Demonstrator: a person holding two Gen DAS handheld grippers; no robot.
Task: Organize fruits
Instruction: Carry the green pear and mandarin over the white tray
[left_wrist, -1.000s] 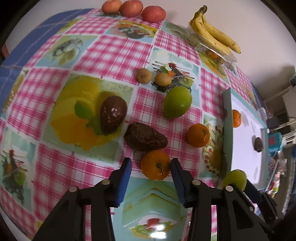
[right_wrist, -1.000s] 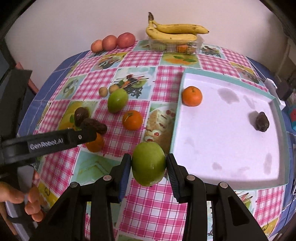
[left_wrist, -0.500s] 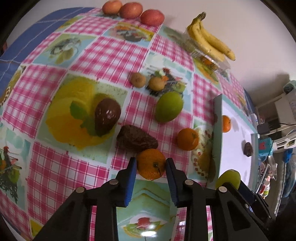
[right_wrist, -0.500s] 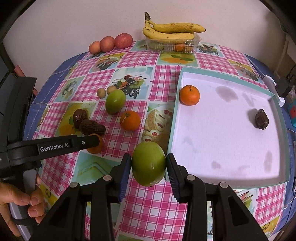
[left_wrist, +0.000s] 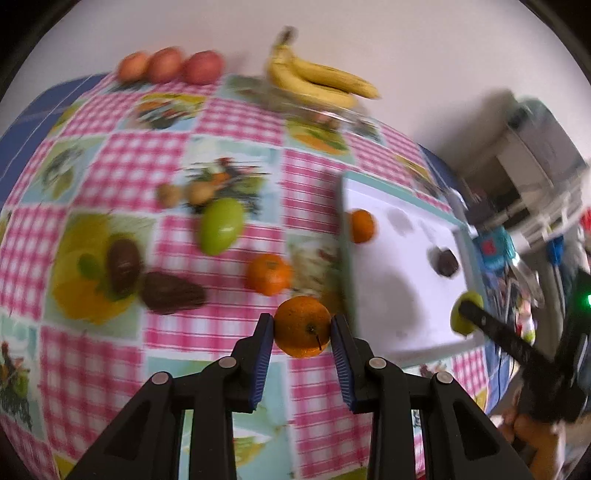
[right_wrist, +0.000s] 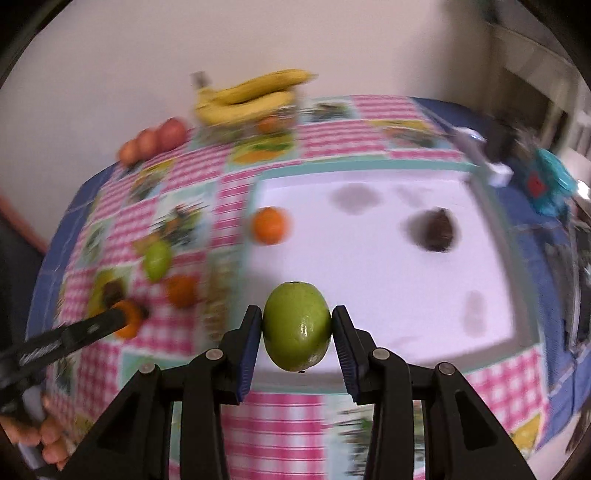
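Note:
My left gripper (left_wrist: 302, 326) is shut on an orange (left_wrist: 302, 326) and holds it above the checked tablecloth, just left of the white tray (left_wrist: 391, 295). My right gripper (right_wrist: 297, 326) is shut on a green fruit (right_wrist: 296, 326) above the tray's near edge (right_wrist: 369, 373). In the tray lie an orange (right_wrist: 269, 230) and a dark brown fruit (right_wrist: 437, 231). On the cloth remain a green fruit (left_wrist: 221, 226), an orange (left_wrist: 269, 274), two dark brown fruits (left_wrist: 123, 263) (left_wrist: 171, 292) and two small brown ones (left_wrist: 168, 194).
Bananas (left_wrist: 317, 79) lie on a clear box at the back by the wall. Three reddish apples (left_wrist: 170, 68) sit at the back left. Shelves and clutter (left_wrist: 535, 192) stand past the table's right edge.
My left gripper closed on the orange, lifted it and swung right toward the tray. My right gripper moved with the green fruit to over the tray's near edge.

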